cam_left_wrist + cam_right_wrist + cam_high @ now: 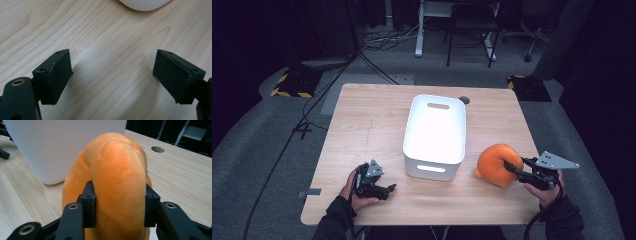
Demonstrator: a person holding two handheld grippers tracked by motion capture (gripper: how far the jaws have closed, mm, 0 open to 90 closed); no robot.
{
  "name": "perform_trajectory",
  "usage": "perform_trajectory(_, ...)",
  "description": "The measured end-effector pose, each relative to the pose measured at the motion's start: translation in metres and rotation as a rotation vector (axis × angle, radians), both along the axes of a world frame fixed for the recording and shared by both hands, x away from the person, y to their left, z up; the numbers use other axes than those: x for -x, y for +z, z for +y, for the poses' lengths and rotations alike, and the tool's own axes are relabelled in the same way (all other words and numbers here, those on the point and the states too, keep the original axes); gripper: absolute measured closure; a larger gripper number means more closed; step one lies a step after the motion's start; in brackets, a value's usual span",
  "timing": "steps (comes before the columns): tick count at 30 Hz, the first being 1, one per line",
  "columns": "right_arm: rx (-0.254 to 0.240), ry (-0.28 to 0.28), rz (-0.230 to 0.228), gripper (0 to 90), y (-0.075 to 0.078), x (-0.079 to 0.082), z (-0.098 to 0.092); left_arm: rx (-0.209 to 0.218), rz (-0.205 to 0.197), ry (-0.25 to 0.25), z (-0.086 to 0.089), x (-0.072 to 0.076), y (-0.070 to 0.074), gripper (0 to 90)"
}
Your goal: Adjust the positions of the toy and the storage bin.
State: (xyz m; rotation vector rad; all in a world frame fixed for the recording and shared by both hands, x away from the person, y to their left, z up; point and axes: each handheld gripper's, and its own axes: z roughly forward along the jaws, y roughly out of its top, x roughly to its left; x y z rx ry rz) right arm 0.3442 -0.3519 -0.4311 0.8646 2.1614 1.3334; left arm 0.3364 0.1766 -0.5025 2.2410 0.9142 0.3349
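Worktop: pale wood, centre of the high view.
Bin: white, upside down at mid-worktop.
Plush: orange, lower right of the bin, just beside it.
Right hand-held gripper: jaws pinching the plush from both sides.
Left hand-held gripper: lower left, jaws spread over bare wood.

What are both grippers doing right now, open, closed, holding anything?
Left gripper: open, nothing between its fingers, above bare table.
Right gripper: closed on the orange plush toy, beside the white bin.
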Motion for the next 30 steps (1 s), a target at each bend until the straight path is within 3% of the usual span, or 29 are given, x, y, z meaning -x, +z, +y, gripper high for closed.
perform_trajectory(10, -0.002, -0.020, -0.021, 57.3, 0.006, 0.000, -0.004, 0.000, 0.004, 0.001, 0.000, -0.001, 0.000, 15.7)
perform_trajectory(16, -0.046, -0.041, -0.037, 57.4, 0.016, -0.006, -0.008, 0.000, 0.004, 0.003, 0.000, -0.001, 0.000, 15.8)
perform_trajectory(30, -0.021, -0.050, -0.087, 57.3, 0.045, -0.024, 0.007, 0.000, -0.002, 0.004, 0.000, -0.001, 0.000, 15.7)
